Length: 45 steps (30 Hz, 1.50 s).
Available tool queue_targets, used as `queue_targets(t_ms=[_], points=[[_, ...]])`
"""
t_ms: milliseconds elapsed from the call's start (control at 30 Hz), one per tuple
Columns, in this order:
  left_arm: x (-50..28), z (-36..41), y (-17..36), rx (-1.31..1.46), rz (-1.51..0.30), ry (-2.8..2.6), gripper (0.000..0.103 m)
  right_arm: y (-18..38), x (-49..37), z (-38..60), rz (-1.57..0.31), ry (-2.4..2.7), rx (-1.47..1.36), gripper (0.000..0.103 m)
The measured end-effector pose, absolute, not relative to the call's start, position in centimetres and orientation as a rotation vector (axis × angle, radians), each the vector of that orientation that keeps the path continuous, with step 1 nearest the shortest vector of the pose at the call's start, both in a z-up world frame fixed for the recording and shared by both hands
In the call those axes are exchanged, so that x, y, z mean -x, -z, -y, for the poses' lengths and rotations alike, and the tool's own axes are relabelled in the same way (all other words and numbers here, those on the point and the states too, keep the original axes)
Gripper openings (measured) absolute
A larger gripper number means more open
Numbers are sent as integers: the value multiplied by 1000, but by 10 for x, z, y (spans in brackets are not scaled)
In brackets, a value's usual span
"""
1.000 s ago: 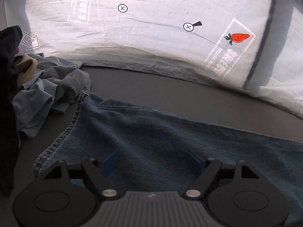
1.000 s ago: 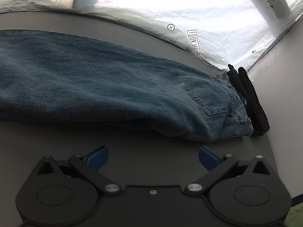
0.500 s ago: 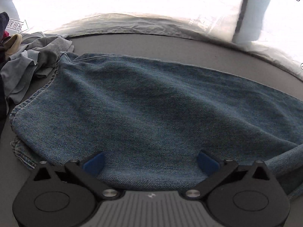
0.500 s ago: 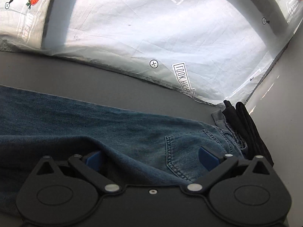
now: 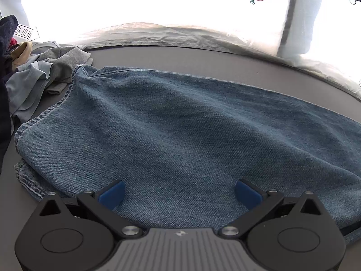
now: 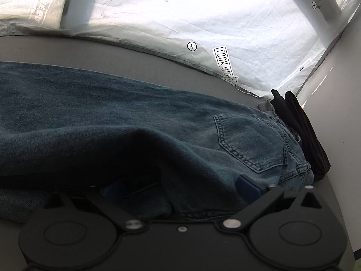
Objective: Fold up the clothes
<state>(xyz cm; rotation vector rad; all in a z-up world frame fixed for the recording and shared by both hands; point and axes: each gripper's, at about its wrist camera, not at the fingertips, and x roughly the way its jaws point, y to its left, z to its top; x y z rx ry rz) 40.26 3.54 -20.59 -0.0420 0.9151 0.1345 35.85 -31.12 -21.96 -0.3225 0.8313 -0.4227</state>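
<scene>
A pair of blue jeans [image 5: 180, 131] lies folded lengthwise across the grey table [image 5: 191, 61]. In the left wrist view its leg hems are at the left. My left gripper [image 5: 179, 194] is open, with its blue pads over the near edge of the denim. In the right wrist view the jeans [image 6: 158, 122] show a back pocket [image 6: 250, 140] and waistband at the right. My right gripper [image 6: 180, 187] is open and straddles a raised fold of the denim near the seat; its left pad is in shadow under the cloth.
A heap of unfolded grey and light blue clothes [image 5: 38, 76] lies at the left end. A folded black garment [image 6: 302, 131] sits against the jeans' waistband at the right end. A white printed sheet [image 6: 203, 22] hangs behind the table.
Both grippers have moved in over the jeans and stayed open. The left went from above the hem to the near edge. The right now has a fold of denim between its fingers.
</scene>
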Motion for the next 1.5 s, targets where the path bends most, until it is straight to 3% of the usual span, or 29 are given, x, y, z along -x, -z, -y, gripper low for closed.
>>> queue_targets(t_ms=[367, 533, 633, 767, 933, 1167, 1500], points=[[-402, -36, 206, 39, -909, -129, 103, 234, -357, 304, -791, 513, 517, 103], [-401, -36, 207, 37, -902, -126, 103, 216, -318, 323, -792, 614, 591, 102], [-401, -37, 207, 36, -898, -120, 103, 202, -289, 335, -768, 601, 533, 103], [-401, -38, 207, 32, -902, -113, 103, 223, -275, 351, -922, 618, 496, 99], [-399, -38, 207, 31, -892, -113, 103, 214, -254, 369, -907, 706, 349, 99], [-397, -37, 208, 30, -883, -115, 103, 210, -262, 338, -801, 512, 440, 101], [-396, -38, 207, 25, -879, -108, 103, 239, -312, 323, -812, 467, 709, 102]])
